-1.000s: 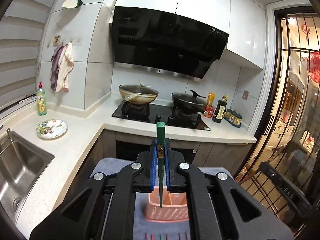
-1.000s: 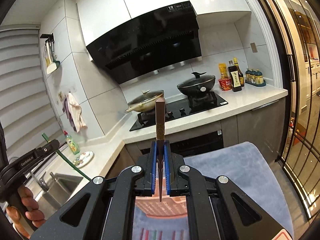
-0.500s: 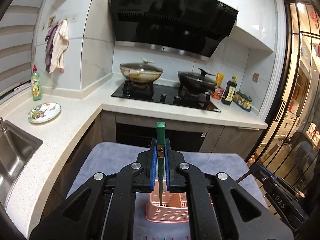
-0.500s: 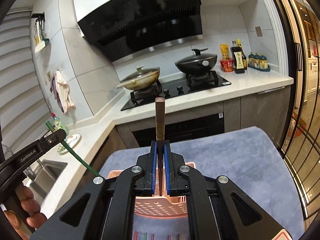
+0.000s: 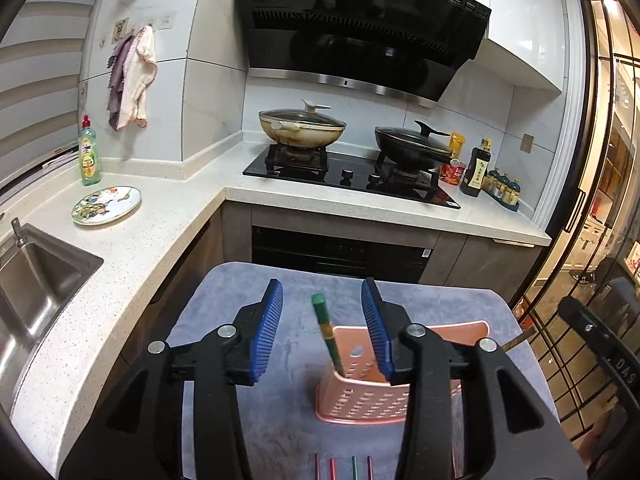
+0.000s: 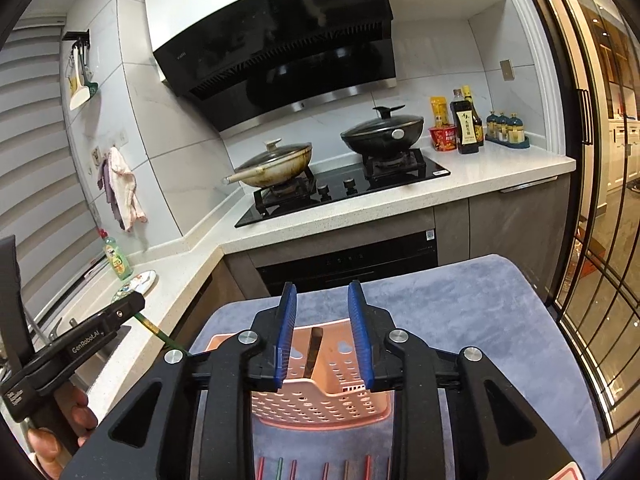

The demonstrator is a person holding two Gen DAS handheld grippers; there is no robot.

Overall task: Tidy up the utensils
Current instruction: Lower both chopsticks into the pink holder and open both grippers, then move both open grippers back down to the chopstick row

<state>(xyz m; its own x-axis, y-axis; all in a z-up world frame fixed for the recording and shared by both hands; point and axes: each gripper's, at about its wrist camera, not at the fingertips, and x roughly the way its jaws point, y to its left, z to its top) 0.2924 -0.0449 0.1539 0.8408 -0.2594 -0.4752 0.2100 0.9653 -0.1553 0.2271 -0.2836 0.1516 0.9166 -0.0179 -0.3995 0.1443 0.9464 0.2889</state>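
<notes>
1. Pink plastic basket [image 5: 360,396], perforated, is standing on a grey cloth-covered worktop [image 5: 280,360]; two chopsticks are leaning inside it.
2. The left gripper [image 5: 322,332] is hanging above the basket, its blue fingers [image 5: 266,336] just opened, no longer touching the green chopstick [image 5: 328,336] between them.
3. The right gripper [image 6: 322,330] is likewise parting its fingers [image 6: 286,332] around a brown chopstick [image 6: 312,350], released into the basket.
4. Judged: lifting each gripper straight up is keeping the sticks from tipping out.
5. More chopsticks [image 6: 326,470] are waiting on the cloth at the near edge.
6. Only the right view is showing a hand [image 6: 52,436] holding the left gripper; only the left view is showing the sink [image 5: 36,280].
</notes>
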